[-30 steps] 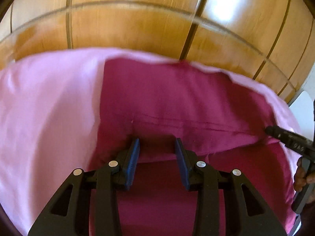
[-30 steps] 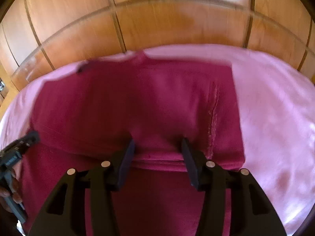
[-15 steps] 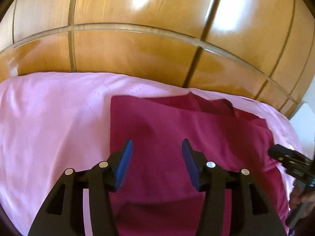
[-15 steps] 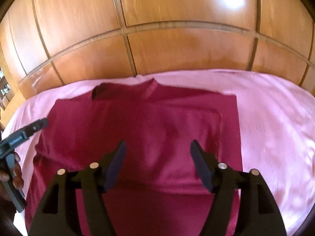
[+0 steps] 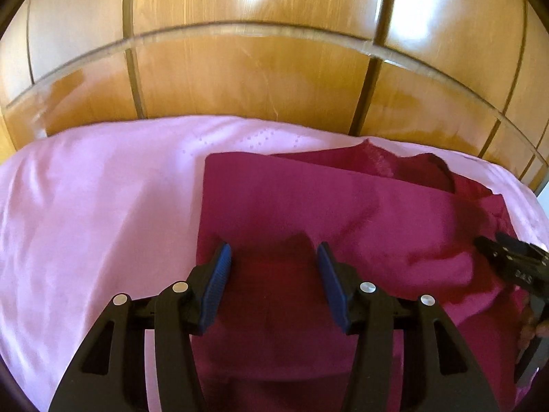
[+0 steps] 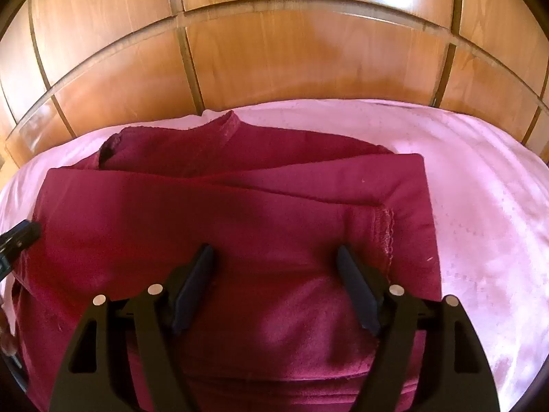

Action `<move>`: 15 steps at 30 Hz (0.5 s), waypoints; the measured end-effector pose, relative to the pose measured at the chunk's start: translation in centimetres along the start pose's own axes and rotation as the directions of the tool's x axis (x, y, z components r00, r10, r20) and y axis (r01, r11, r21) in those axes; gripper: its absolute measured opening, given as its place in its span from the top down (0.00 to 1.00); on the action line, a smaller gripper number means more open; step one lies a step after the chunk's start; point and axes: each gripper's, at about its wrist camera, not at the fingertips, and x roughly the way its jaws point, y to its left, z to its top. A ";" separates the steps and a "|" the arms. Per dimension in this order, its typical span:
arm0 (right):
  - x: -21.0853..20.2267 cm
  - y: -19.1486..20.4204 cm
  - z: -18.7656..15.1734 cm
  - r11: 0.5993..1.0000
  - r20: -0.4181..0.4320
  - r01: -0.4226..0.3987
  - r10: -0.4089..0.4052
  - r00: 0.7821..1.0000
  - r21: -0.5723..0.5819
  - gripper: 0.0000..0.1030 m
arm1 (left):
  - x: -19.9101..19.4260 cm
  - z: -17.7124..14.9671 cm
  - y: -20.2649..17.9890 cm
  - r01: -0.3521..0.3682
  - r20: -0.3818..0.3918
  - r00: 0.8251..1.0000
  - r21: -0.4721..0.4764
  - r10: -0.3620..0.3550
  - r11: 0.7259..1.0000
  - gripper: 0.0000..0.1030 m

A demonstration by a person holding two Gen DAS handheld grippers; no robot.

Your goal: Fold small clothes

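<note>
Centre frame, maroon top [image 6: 240, 226] lies on pink sheet [image 6: 480, 206], folded over once, neck still showing upper left; left gripper [image 5: 271, 274] apart, empty; right gripper [image 6: 276, 274] opening, nothing held; further folds likely left

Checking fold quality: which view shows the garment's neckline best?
The right wrist view: the neckline of the maroon garment sits near the frame's centre, collar edge and opening both visible above the folded layer. The left wrist view shows it only far right, foreshortened and partly behind the fold.
</note>
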 end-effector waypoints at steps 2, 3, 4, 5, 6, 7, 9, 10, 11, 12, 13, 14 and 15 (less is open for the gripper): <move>-0.3 0.3 0.0 1.000 0.000 0.010 -0.010 1.000 0.003 0.18 | -1.2 -0.4 -0.1 0.009 0.018 1.000 -0.002 -0.009 1.000 0.50; -0.7 0.3 -0.2 1.000 -0.002 0.006 -0.006 1.000 0.010 0.18 | -1.8 -0.6 0.0 0.015 0.024 1.000 -0.006 -0.015 1.000 0.50; -1.1 0.3 -0.4 1.000 -0.002 0.004 -0.004 1.000 0.015 0.15 | -2.6 -0.8 0.1 0.020 0.030 0.999 -0.013 -0.020 1.000 0.50; -1.6 0.4 -0.5 1.000 0.001 0.005 -0.006 1.000 0.022 0.14 | -3.1 -1.0 0.1 0.023 0.036 0.999 -0.014 -0.022 1.000 0.50; -2.3 0.2 -0.8 1.000 0.006 0.006 -0.006 1.000 0.030 0.14 | -4.0 -1.2 0.2 0.023 0.045 0.999 -0.011 -0.023 1.000 0.50; -2.8 0.1 -1.1 0.999 0.009 0.003 -0.004 1.000 0.035 0.13 | -4.4 -1.3 0.0 0.021 0.050 0.999 -0.006 -0.021 1.000 0.50; -3.7 -0.1 -1.7 0.999 0.011 0.006 -0.007 1.000 0.041 0.12 | -5.8 -1.8 0.1 0.022 0.064 0.998 0.003 -0.022 1.000 0.50; -4.1 -0.3 -2.0 0.999 0.009 0.012 -0.012 1.000 0.043 0.12 | -6.3 -2.0 0.1 0.026 0.070 0.997 0.007 -0.027 1.000 0.47; -4.6 -0.5 -2.6 0.999 0.004 0.015 -0.015 1.000 0.046 0.12 | -6.8 -2.2 0.1 0.027 0.076 0.997 0.008 -0.027 1.000 0.41; -4.8 -0.6 -2.9 0.999 -0.002 0.016 -0.016 1.000 0.048 0.12 | -7.4 -2.5 0.2 0.027 0.083 0.996 0.008 -0.027 1.000 0.40; -5.3 -0.8 -3.4 0.998 -0.007 0.019 -0.019 1.000 0.053 0.12 | -7.8 -2.7 0.2 0.028 0.088 0.996 0.008 -0.029 1.000 0.40; -5.7 -1.1 -3.8 0.998 -0.009 0.021 -0.021 1.000 0.056 0.11 | -8.4 -3.0 0.2 0.030 0.090 0.996 0.007 -0.031 1.000 0.40; -6.2 -1.4 -4.3 0.998 -0.013 0.023 -0.023 1.000 0.060 0.11 | -8.7 -3.2 0.3 0.032 0.091 0.995 0.006 -0.032 0.999 0.40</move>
